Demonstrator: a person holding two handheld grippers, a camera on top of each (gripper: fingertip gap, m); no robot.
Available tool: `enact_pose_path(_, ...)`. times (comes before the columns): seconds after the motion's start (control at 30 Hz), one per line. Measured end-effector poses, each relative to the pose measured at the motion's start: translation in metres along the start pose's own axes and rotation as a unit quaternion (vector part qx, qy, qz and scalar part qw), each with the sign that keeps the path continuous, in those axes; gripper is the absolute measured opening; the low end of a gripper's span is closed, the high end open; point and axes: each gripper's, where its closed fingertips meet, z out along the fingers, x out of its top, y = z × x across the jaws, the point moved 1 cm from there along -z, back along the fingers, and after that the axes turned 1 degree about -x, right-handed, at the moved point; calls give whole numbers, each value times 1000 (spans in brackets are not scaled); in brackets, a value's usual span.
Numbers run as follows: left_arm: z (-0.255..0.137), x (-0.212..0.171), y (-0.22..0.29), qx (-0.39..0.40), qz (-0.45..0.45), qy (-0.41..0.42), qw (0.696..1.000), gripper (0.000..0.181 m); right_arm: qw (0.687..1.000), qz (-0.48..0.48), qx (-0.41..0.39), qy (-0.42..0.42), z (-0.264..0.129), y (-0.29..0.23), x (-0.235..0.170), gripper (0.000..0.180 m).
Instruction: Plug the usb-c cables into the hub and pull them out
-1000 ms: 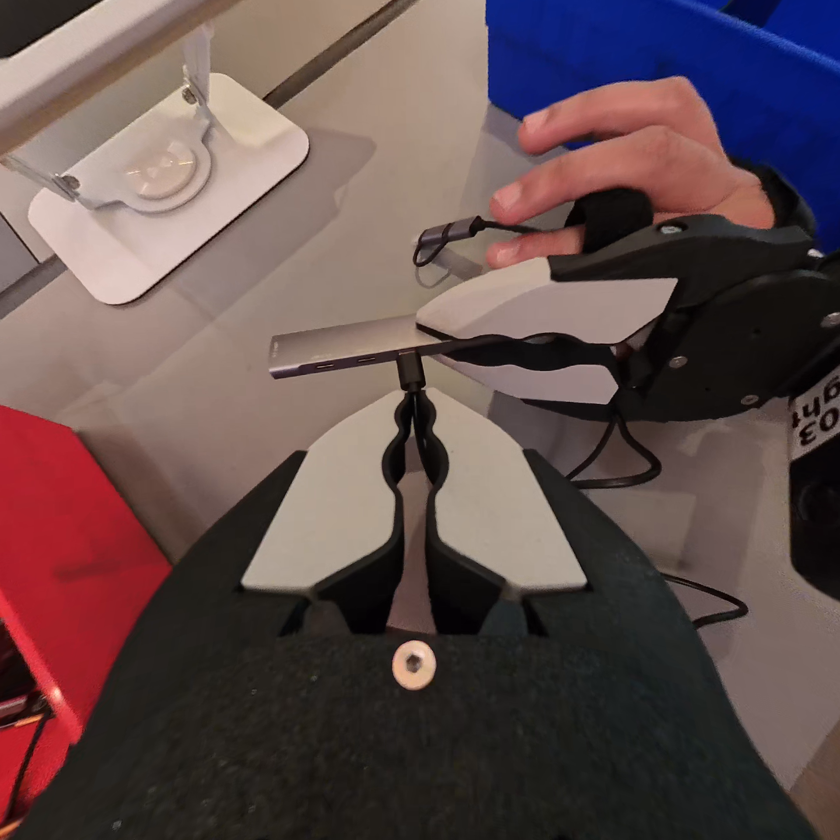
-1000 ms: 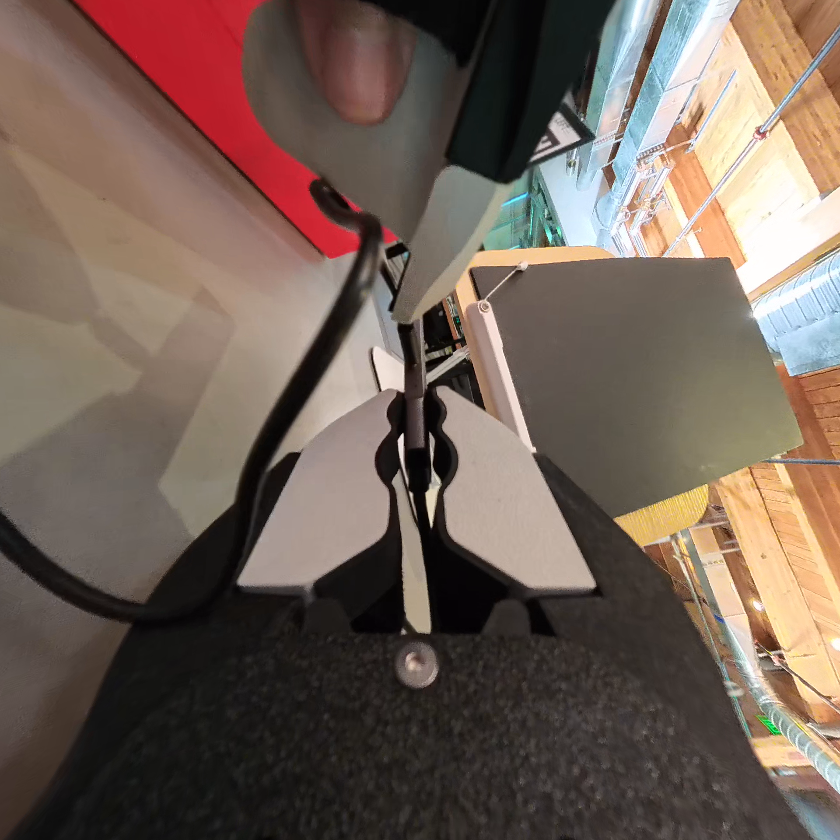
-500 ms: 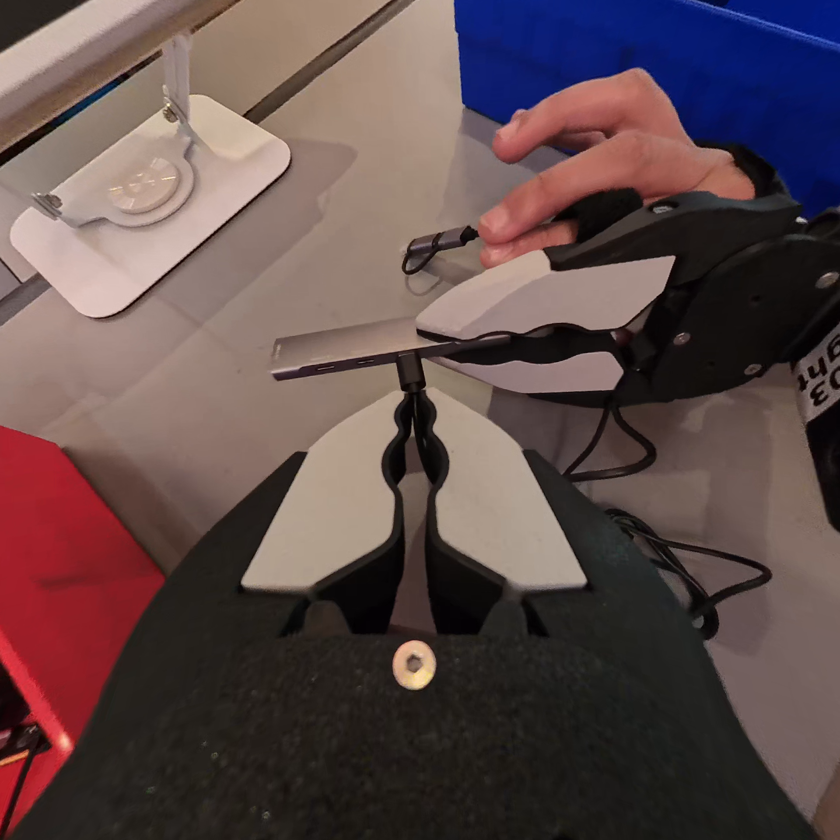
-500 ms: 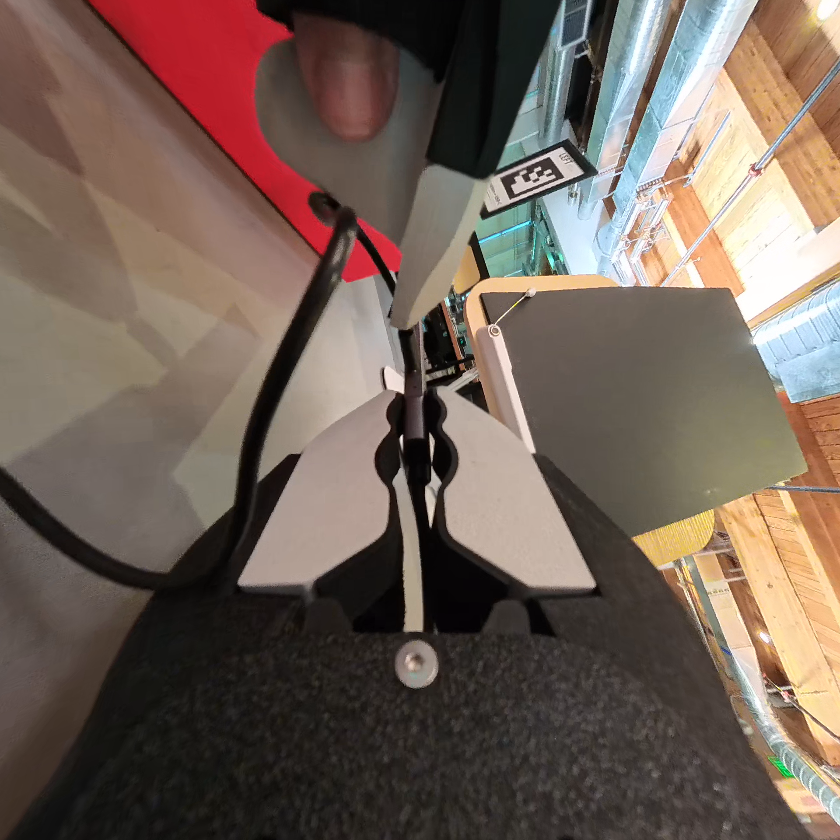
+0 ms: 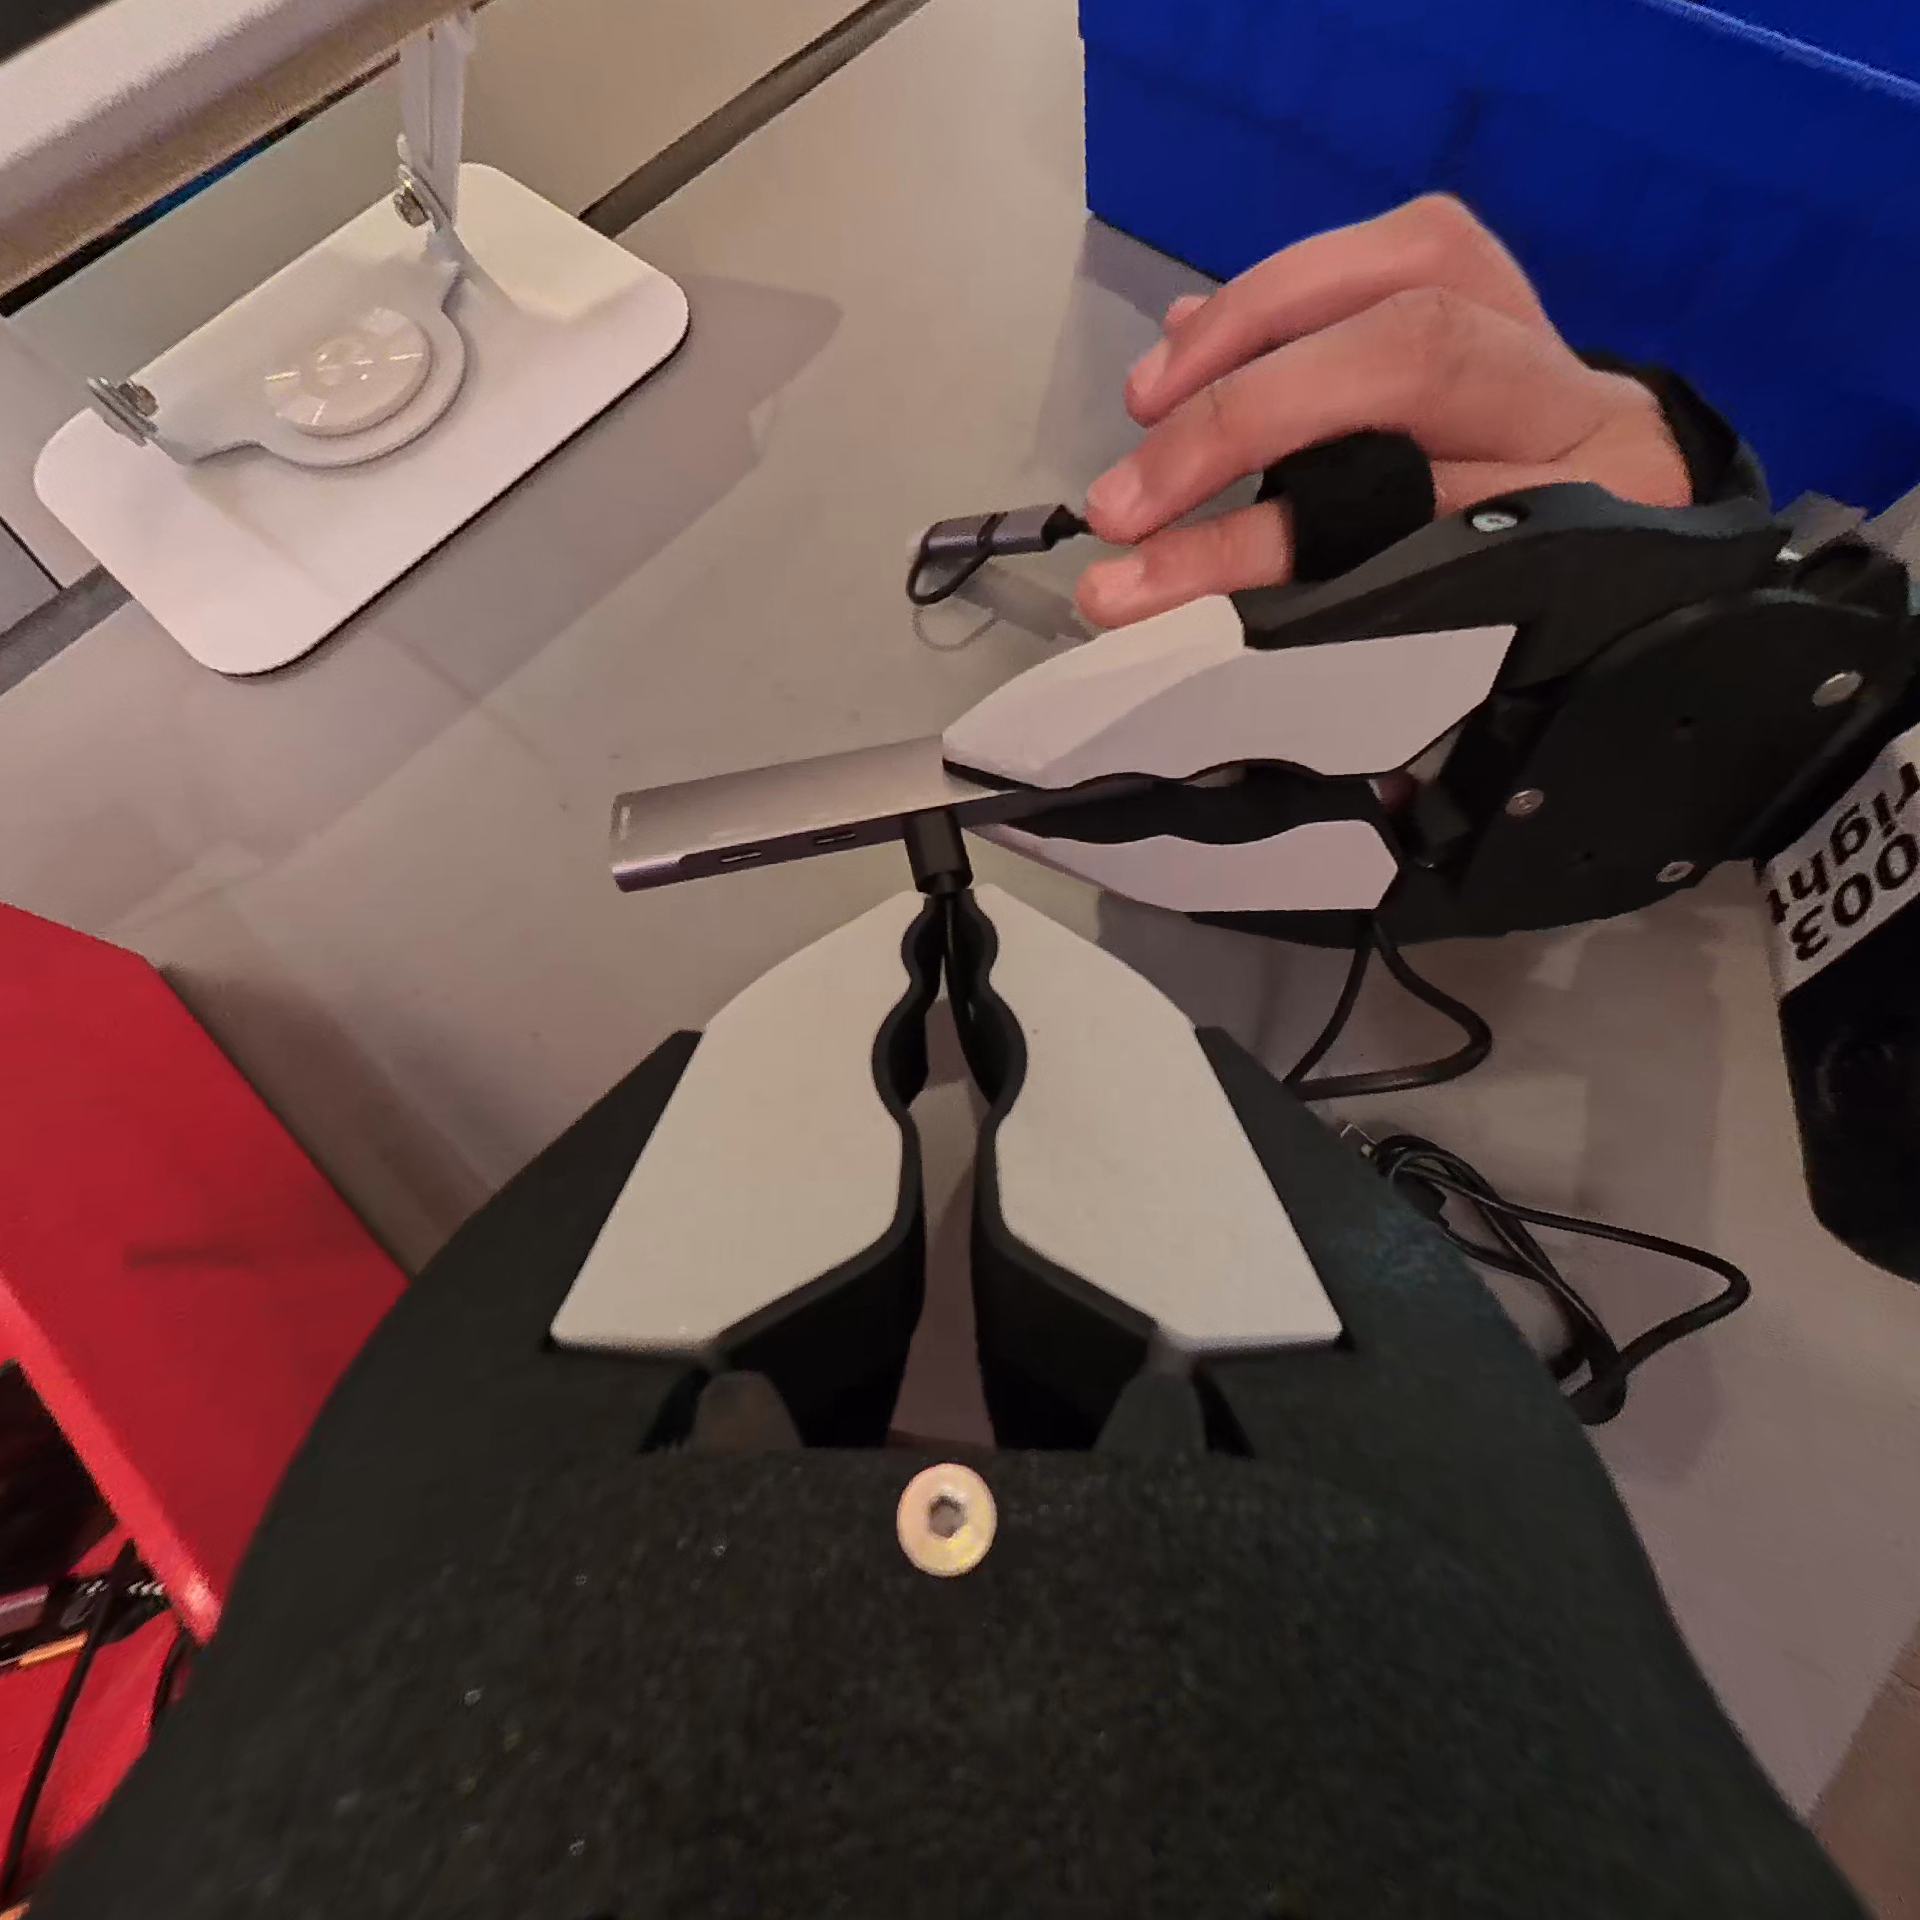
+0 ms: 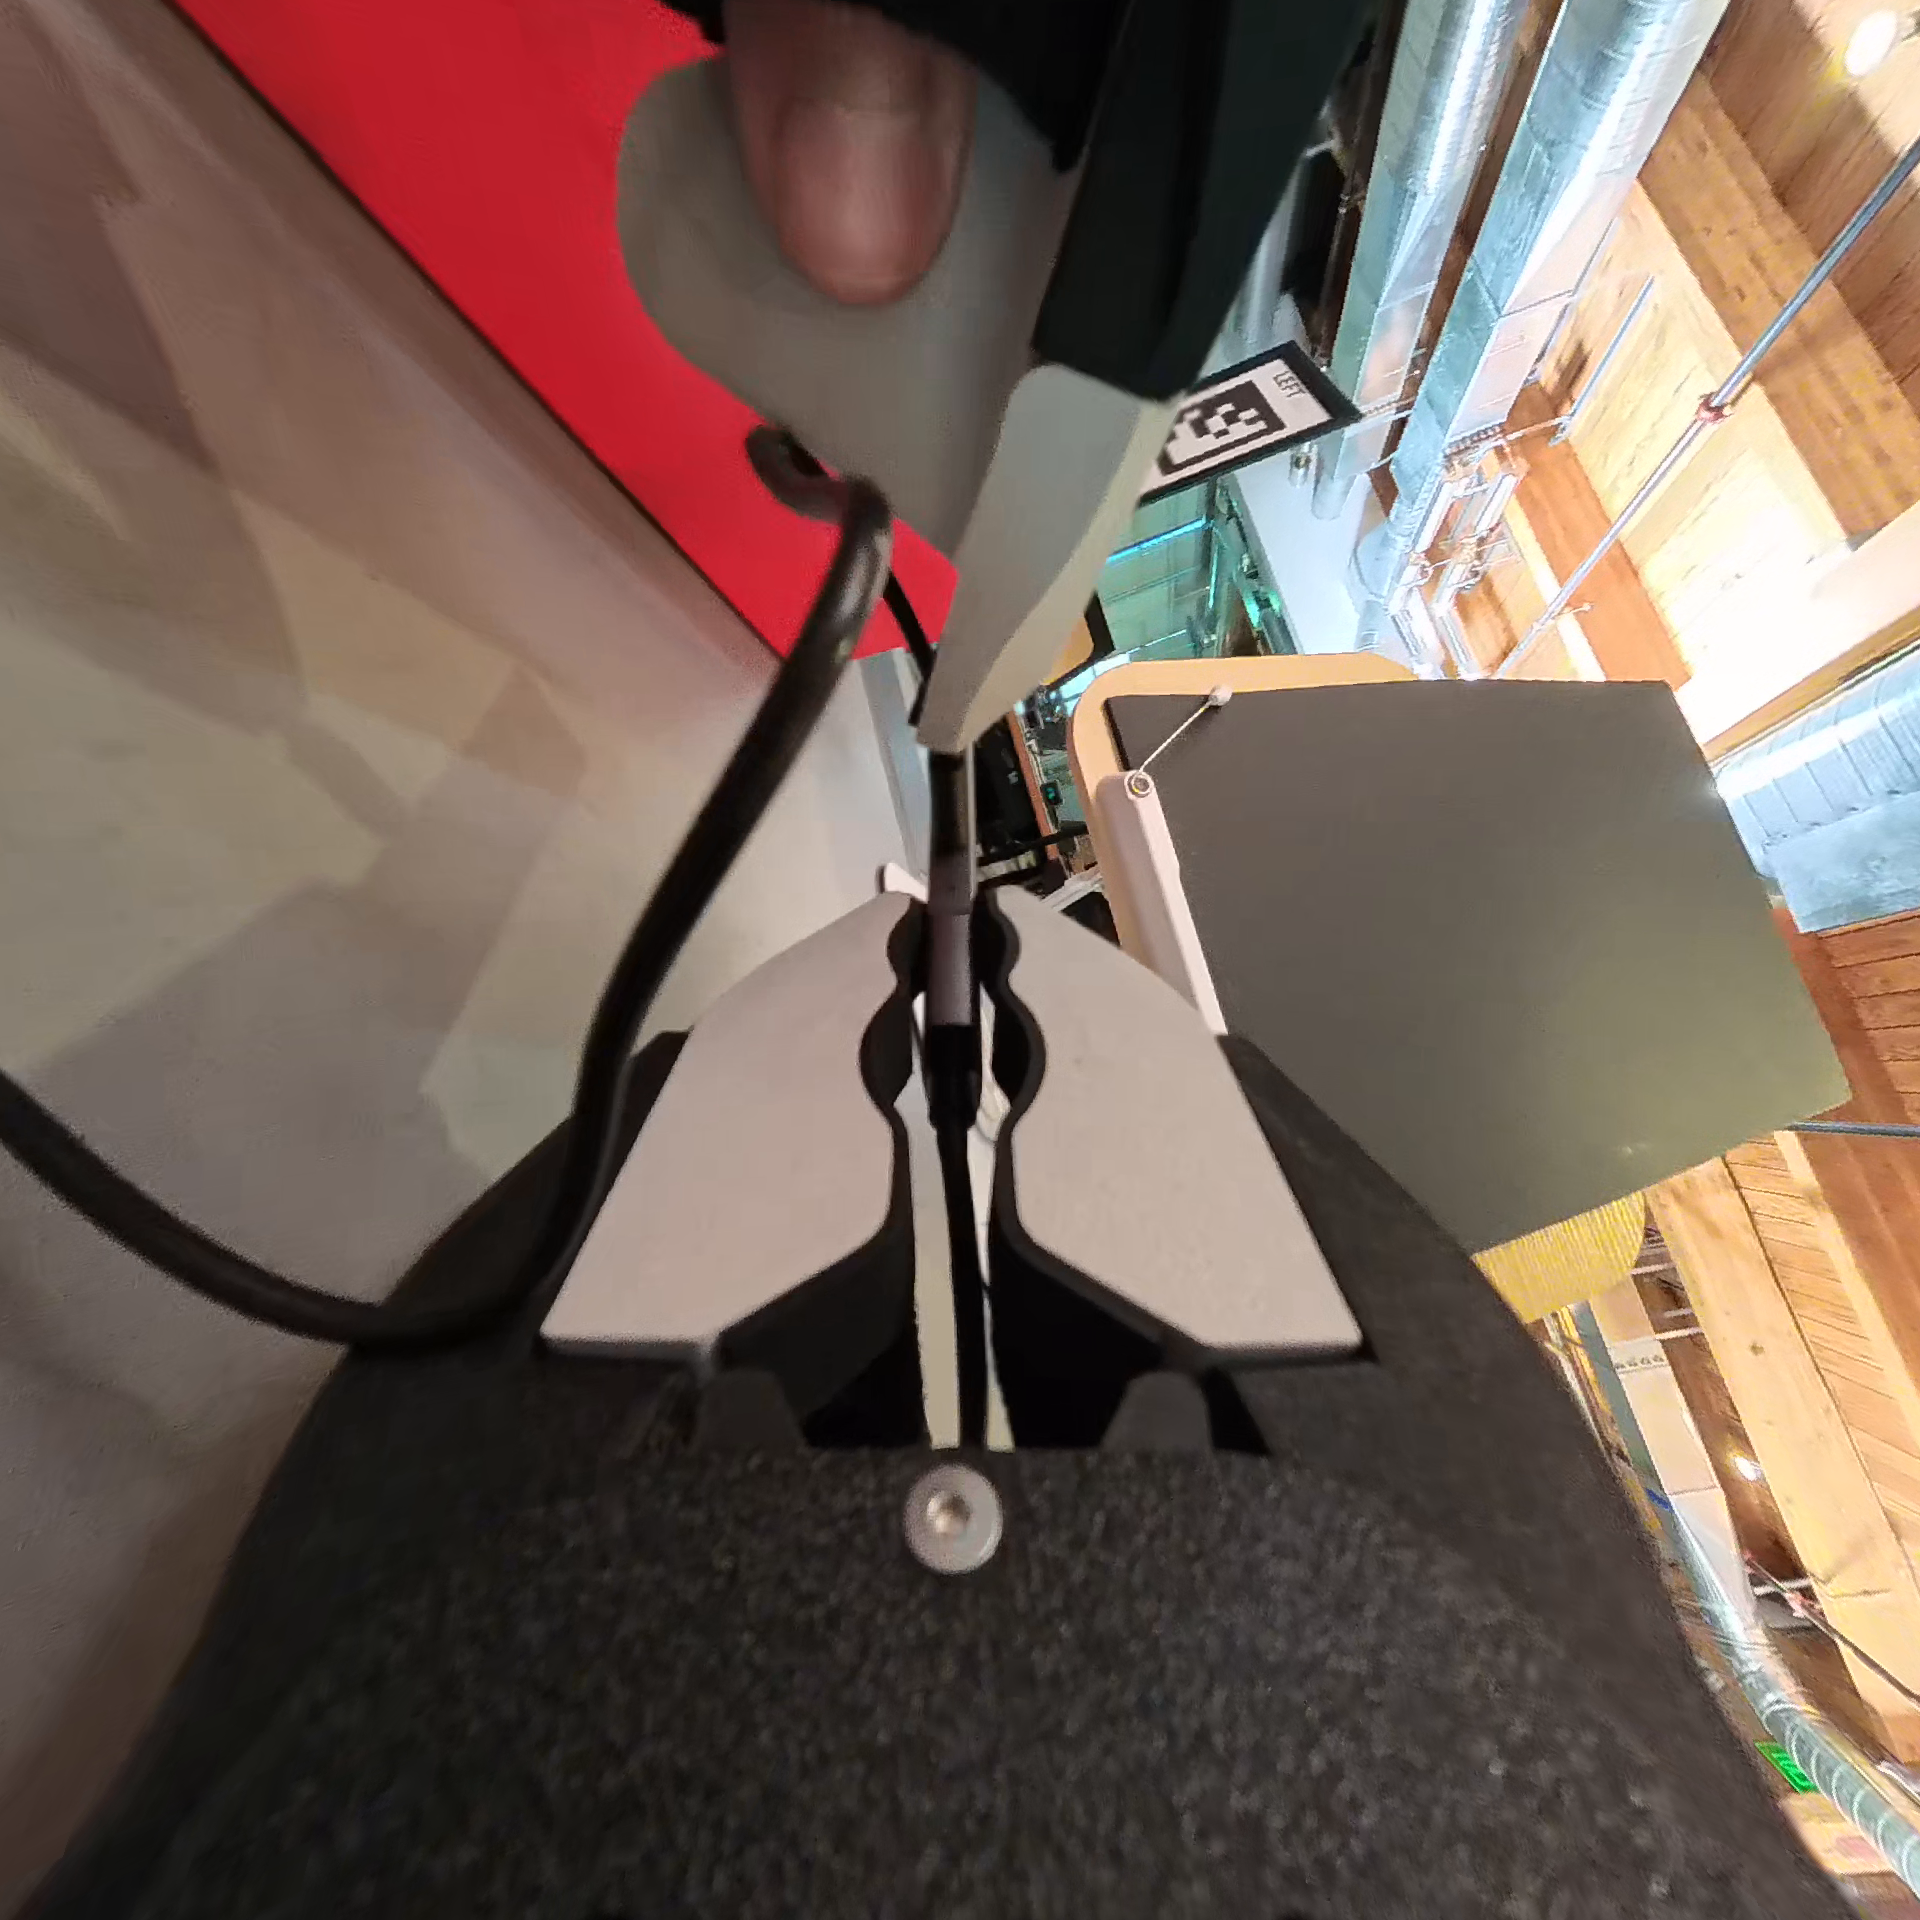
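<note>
In the left wrist view my left gripper is shut on a black usb-c cable just behind its plug. The plug sits in a side port of the flat grey hub. My right gripper comes in from the right and is shut on the hub's right end, holding it level above the table. Two more side ports are empty. In the right wrist view my right gripper clamps the hub edge-on, and the left gripper hangs just above it.
The hub's own short lead with a grey connector hangs behind, near the person's hand. Black cable lies coiled on the table at right. A red bin stands left, a blue bin behind, a white stand base far left. The grippers are tip to tip, or close to it. The white stand base is about 30 cm from both grippers' fingertips.
Both grippers keep their grip and the plug stays in the hub. The views have shifted slightly, and more of the coiled cable on the table shows at right.
</note>
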Motion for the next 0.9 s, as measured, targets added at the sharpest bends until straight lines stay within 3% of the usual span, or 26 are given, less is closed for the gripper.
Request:
enact_pose_path(0.53, 6, 7, 14, -3, 12, 12, 1000, 2, 999, 25, 17, -38, -4, 2, -21, 7)
enact_pose_path(0.67, -5, 15, 14, -16, -23, 48, 998, 3, 993, 108, 41, -25, -1, 2, -20, 8)
enact_pose_path(0.77, -40, 19, 13, 8, -43, 93, 995, 25, 976, 202, 63, -45, -2, 5, -31, 8)
enact_pose_path(0.9, -82, -19, 43, -11, -85, 154, 984, 24, 936, 329, 102, -76, -3, 31, -34, 8)
